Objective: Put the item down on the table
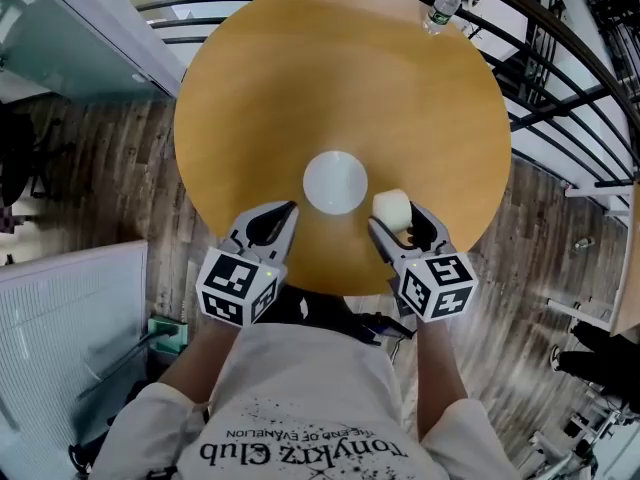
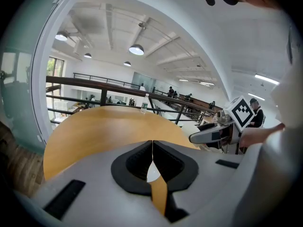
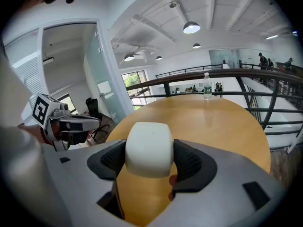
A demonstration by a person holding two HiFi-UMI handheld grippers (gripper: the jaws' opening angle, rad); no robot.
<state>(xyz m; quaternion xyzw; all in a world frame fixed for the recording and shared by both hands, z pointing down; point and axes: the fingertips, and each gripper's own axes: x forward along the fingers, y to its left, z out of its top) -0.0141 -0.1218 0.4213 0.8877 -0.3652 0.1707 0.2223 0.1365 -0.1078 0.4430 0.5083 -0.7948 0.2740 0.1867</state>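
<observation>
A white rounded cup-like item (image 3: 148,148) is clamped between the jaws of my right gripper (image 3: 149,161); in the head view the white item (image 1: 391,209) sits at the tips of the right gripper (image 1: 398,226), over the near edge of the round wooden table (image 1: 340,88). A white round disc (image 1: 335,182) lies on the table just left of it. My left gripper (image 1: 283,220) hovers at the table's near edge, jaws pressed together with nothing in them. In the left gripper view the left gripper (image 2: 152,151) shows its pads touching.
A plastic water bottle (image 1: 441,8) stands at the table's far right edge, also seen as the bottle (image 3: 206,86) and the bottle (image 2: 144,103). A dark metal railing (image 1: 560,78) curves behind the table. A white slatted panel (image 1: 60,328) stands at the lower left on the wood floor.
</observation>
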